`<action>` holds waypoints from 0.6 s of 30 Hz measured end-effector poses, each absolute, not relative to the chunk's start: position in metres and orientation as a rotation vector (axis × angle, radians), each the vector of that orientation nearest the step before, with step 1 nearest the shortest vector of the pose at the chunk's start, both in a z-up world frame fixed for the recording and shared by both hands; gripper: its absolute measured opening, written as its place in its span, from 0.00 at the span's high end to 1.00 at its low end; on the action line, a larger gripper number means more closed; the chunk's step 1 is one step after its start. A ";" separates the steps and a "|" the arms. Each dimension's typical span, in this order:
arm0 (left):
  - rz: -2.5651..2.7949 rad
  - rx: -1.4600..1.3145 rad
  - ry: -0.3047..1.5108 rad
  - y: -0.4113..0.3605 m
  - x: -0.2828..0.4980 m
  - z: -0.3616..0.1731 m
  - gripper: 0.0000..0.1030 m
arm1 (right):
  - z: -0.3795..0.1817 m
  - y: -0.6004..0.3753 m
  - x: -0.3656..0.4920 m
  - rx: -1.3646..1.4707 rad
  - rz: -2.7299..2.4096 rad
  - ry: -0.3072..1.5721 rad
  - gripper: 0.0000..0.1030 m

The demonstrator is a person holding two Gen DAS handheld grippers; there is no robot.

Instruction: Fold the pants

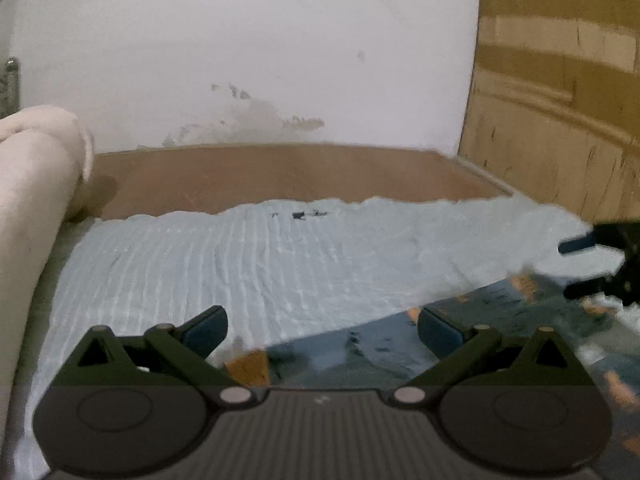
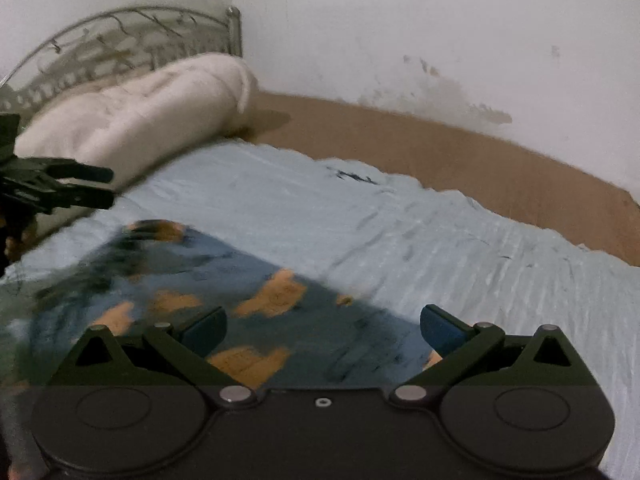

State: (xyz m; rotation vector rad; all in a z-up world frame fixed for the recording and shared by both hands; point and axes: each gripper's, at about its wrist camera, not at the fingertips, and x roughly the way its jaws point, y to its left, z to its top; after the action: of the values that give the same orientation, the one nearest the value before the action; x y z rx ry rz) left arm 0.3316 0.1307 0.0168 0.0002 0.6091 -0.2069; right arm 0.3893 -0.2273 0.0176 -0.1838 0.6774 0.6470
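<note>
Pants (image 2: 224,280): dark blue with orange patches, lying spread on the pale blue sheet (image 2: 460,240), toward the bed's near edge.
Left gripper (image 1: 322,330): jaws wide apart, empty, hovering over the pants' edge.
Right gripper (image 2: 322,330): jaws wide apart, empty, above the pants.
Rolled white blanket (image 2: 140,116): at the head end, before the metal headboard (image 2: 120,36).
Bare brown mattress (image 2: 480,152): along the far edge, against the white wall (image 1: 260,60).

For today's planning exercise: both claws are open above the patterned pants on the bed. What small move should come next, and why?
Probably lower the right claw onto the pants edge and close; the left claw is open too, and neither holds cloth yet.
</note>
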 end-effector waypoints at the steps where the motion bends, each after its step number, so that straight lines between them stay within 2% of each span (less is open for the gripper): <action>1: -0.198 0.013 0.634 0.131 0.346 0.013 0.00 | 0.013 -0.226 0.407 -0.180 0.650 0.693 0.01; 3: -0.196 0.045 0.667 0.128 0.370 0.002 0.00 | 0.001 -0.222 0.437 -0.176 0.669 0.729 0.02; 5: -0.228 0.079 0.705 0.126 0.391 -0.010 0.00 | -0.013 -0.213 0.462 -0.201 0.690 0.782 0.13; 8: -0.280 0.095 0.799 0.126 0.415 -0.032 0.02 | -0.032 -0.203 0.486 -0.265 0.714 0.861 0.24; 12: -0.331 0.096 0.910 0.134 0.430 -0.055 0.11 | -0.046 -0.203 0.496 -0.321 0.745 0.917 0.28; 15: -0.359 0.063 0.962 0.143 0.436 -0.062 0.29 | -0.053 -0.207 0.499 -0.357 0.732 0.952 0.45; 16: -0.373 0.040 0.990 0.145 0.439 -0.064 0.45 | -0.055 -0.208 0.499 -0.371 0.723 0.961 0.54; 17: -0.381 0.016 1.020 0.148 0.442 -0.066 0.61 | -0.057 -0.209 0.499 -0.385 0.715 0.962 0.59; 18: -0.379 0.004 1.038 0.149 0.444 -0.068 0.66 | -0.058 -0.209 0.497 -0.392 0.714 0.959 0.61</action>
State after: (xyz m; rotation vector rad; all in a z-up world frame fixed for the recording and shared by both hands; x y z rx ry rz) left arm 0.4440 0.1486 -0.0684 0.0035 1.0377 -0.3788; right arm 0.4968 -0.2086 -0.0577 -0.3919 0.9592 0.7141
